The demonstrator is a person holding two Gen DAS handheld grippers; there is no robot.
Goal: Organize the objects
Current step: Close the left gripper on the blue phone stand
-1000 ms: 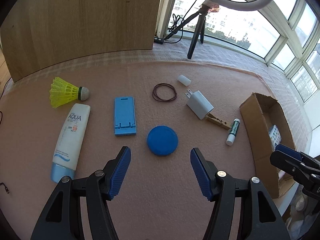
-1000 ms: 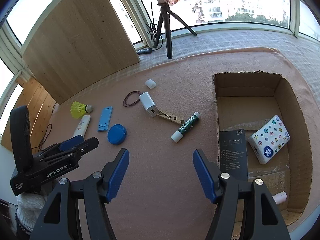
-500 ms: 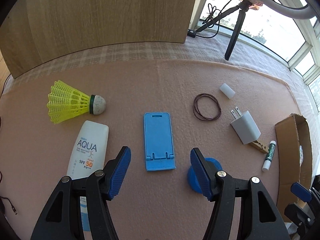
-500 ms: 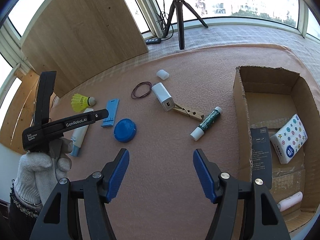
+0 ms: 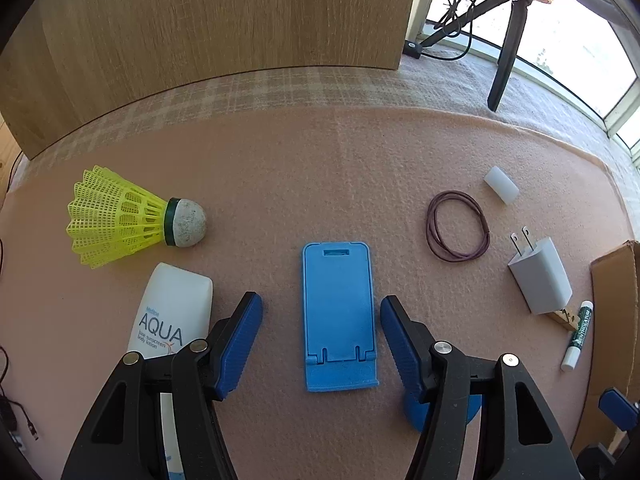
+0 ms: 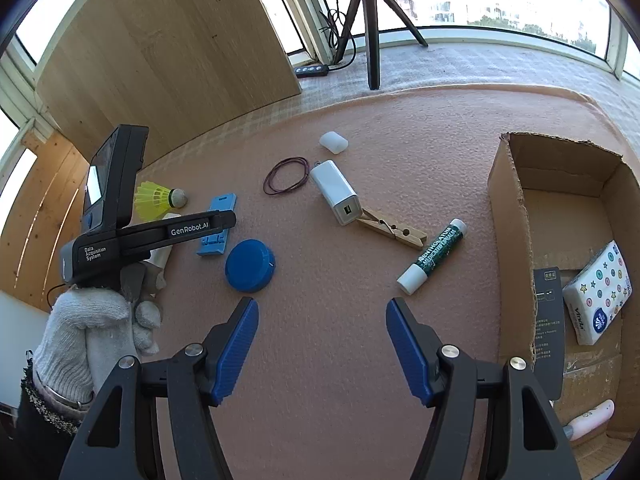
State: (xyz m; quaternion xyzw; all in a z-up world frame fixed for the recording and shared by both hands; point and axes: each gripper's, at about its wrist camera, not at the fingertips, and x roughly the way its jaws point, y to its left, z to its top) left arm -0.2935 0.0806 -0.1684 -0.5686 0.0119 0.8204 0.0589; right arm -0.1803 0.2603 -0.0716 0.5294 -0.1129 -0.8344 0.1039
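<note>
My left gripper (image 5: 321, 308) is open and hangs over a flat blue phone stand (image 5: 338, 314), which lies between its fingers without either pad touching it. To its left lie a white sunscreen tube (image 5: 172, 312) and a yellow shuttlecock (image 5: 132, 218). A blue round lid (image 6: 250, 265) sits partly hidden behind the left gripper's right finger. My right gripper (image 6: 322, 312) is open over bare pink mat, with nothing between its fingers. Beyond it lie a green lip balm stick (image 6: 434, 256), a wooden clothespin (image 6: 390, 232) and a white charger (image 6: 335, 192).
An open cardboard box (image 6: 508, 216) at the right holds a tissue pack (image 6: 598, 298), a black leaflet and a pink tube. A brown hair tie (image 5: 458, 226) and white cap (image 5: 501, 185) lie further back. A wooden panel and a tripod (image 6: 370, 32) stand behind the mat.
My left gripper has swung left and sunk, from over the blue lid to over the blue phone stand. My right gripper has drifted left and lower, so the box sits further right in its view.
</note>
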